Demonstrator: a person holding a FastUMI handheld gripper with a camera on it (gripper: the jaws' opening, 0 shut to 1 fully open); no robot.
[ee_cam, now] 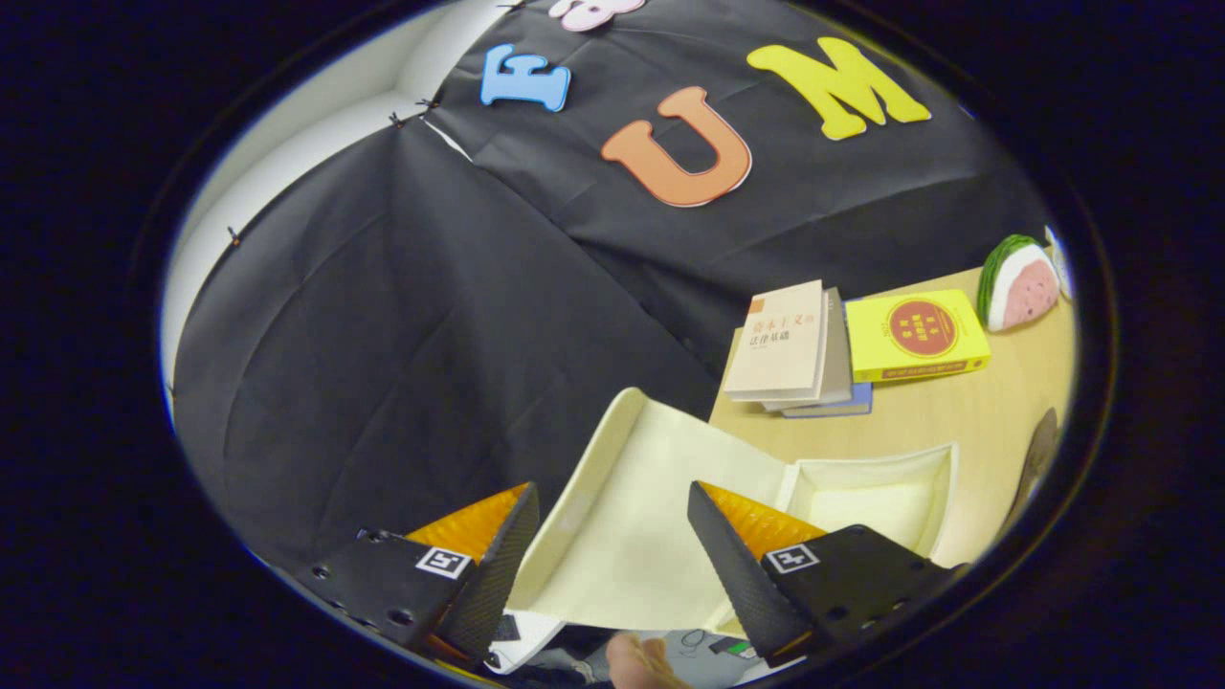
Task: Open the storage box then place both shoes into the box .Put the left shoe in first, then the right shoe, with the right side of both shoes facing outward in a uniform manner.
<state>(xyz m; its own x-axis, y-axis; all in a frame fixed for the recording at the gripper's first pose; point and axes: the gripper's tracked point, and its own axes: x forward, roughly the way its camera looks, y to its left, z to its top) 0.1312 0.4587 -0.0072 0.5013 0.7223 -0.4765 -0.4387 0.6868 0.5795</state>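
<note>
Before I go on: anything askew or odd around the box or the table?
Nothing looks damaged or spilled. The cream storage box has its lid flung open, lying between the open tongs. The stack of books is fanned out unevenly beside the yellow book, and a watermelon slice sits beyond them.

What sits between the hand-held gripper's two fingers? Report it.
In the gripper view, the raised cream lid of the storage box spans the gap of the open hand-held gripper.

Staged recording booth: black cloth wall [402,316], wooden table [957,411], books [794,349].
</note>
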